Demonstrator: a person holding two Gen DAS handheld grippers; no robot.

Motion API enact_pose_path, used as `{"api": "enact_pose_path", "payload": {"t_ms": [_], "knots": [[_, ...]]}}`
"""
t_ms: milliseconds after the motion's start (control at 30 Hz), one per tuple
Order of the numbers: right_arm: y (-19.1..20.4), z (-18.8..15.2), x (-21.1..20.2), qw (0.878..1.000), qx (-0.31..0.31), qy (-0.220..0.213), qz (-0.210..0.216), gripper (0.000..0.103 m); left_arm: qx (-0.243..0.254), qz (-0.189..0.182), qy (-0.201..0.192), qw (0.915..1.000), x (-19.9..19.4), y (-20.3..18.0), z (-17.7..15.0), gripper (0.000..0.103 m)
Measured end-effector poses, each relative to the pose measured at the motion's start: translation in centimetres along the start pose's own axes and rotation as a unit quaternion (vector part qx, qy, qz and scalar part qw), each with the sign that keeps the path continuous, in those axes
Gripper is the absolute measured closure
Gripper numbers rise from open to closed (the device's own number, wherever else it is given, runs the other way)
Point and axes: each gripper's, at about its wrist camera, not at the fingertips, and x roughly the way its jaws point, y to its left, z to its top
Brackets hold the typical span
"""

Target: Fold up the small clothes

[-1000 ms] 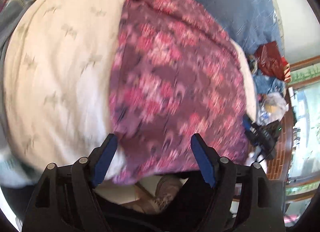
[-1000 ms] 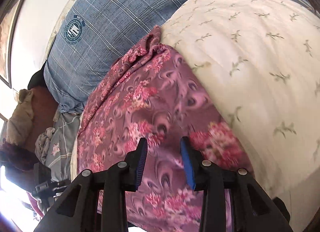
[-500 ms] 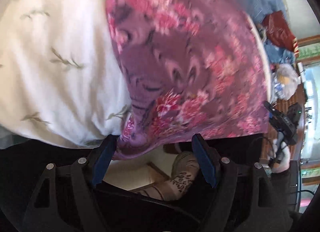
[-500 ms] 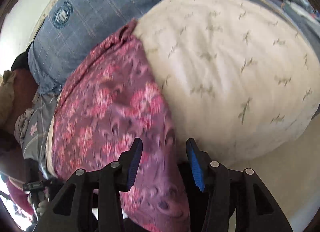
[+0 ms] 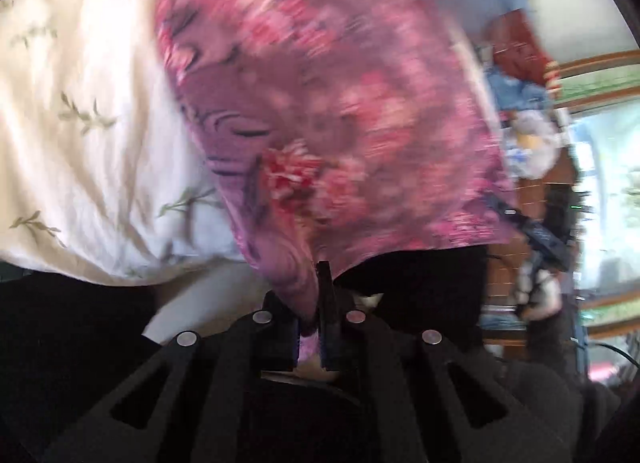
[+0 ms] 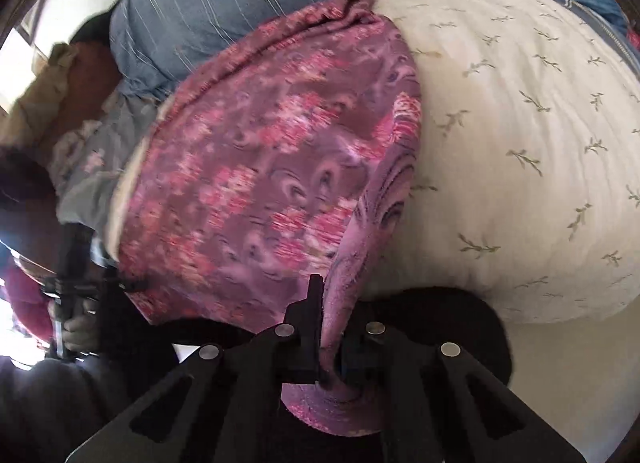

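So both claws just snapped closed on the purple floral garment point(image 6: 256, 167), one near corner each. A second ago they were gaping over the hem with nothing pinched. Now the left claw point(image 5: 310, 327) has cloth bunched between its pads, and the right claw point(image 6: 330, 347) does too. The garment lies on the white leaf-print bedding point(image 6: 520, 143) at the bed's near edge, its hem hanging over. I'd say the grab is done, so lifting the hem up and over for the first fold comes next.
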Motion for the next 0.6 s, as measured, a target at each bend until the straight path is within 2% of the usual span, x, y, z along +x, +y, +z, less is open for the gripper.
{"api": "enact_pose_path", "payload": {"t_ms": [100, 267, 400, 600], "knots": [[1.0, 0.5, -1.4, 0.998, 0.011, -0.031, 0.06, 0.098, 0.014, -0.048, -0.032, 0.9982, -2.8, -1.1, 0.4, 0.099], [1.8, 2.8, -2.7, 0.984, 0.048, -0.092, 0.147, 0.098, 0.008, -0.099, -0.08, 0.9919, -6.1, -1.7, 2.9, 0.099], [1.4, 5.1, -2.5, 0.966, 0.088, -0.138, 0.198, 0.098, -0.024, -0.121, -0.102, 0.9871, -6.9, -0.9, 5.6, 0.099], [-0.2, 10.6, -0.8, 0.943, 0.143, -0.186, 0.234, 0.098, -0.091, -0.131, -0.135, 0.9779, -7.9, 1.6, 11.4, 0.099]]}}
